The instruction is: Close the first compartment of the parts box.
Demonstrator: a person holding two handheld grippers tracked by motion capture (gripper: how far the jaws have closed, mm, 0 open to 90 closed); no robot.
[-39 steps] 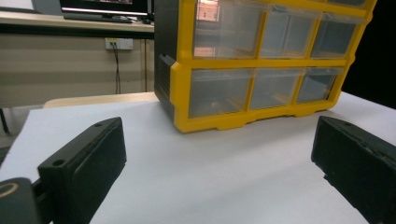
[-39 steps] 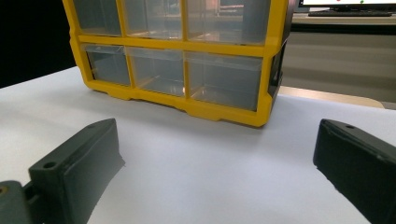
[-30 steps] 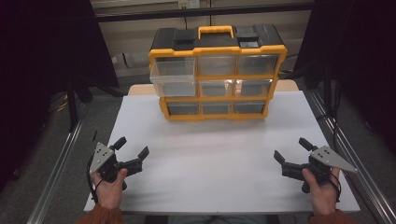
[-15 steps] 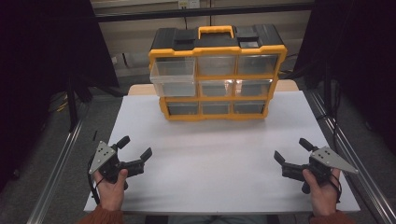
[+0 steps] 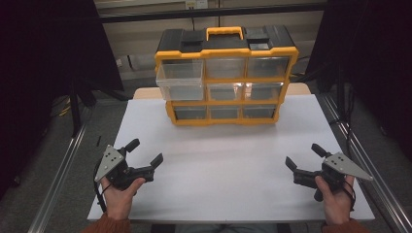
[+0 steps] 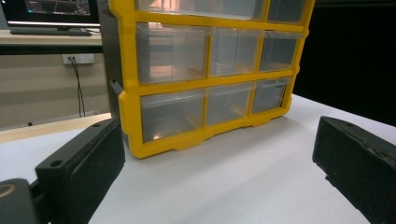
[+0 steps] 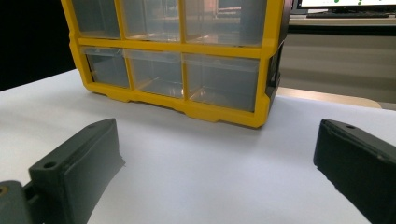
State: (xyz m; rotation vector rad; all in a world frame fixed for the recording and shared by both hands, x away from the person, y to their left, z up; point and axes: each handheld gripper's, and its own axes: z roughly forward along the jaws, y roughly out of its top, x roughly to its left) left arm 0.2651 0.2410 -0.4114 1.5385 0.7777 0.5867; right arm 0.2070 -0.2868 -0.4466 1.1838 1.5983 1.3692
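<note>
A: Where is the yellow-framed plastic organiser cabinet with clear drawers [image 5: 226, 77] placed relative to the claws?

B: It is set at the far end of the white tabletop [image 5: 228, 170], well ahead of both claws, with its long axis running across the tabletop from left to right. One clear drawer [image 5: 180, 81], at the top left of its front, is seen pulled forward out of the frame in the high view; the others appear to be pushed in.

A: And which claw is better placed for that drawer?

B: The left claw [image 5: 144, 158] is judged the nearer, since the drawer lies ahead of it and slightly to its right. The right claw [image 5: 304, 156] is held at the opposite near corner, well apart from it.

A: How are the claws held?

B: Both are held spread wide with nothing between the jaws, just above the tabletop. In the left gripper view the cabinet's left end [image 6: 205, 79] is faced; in the right gripper view its right end [image 7: 177, 60] is faced.

A: So the coming move?

B: A forward reach by the left hand would probably be called for.
</note>
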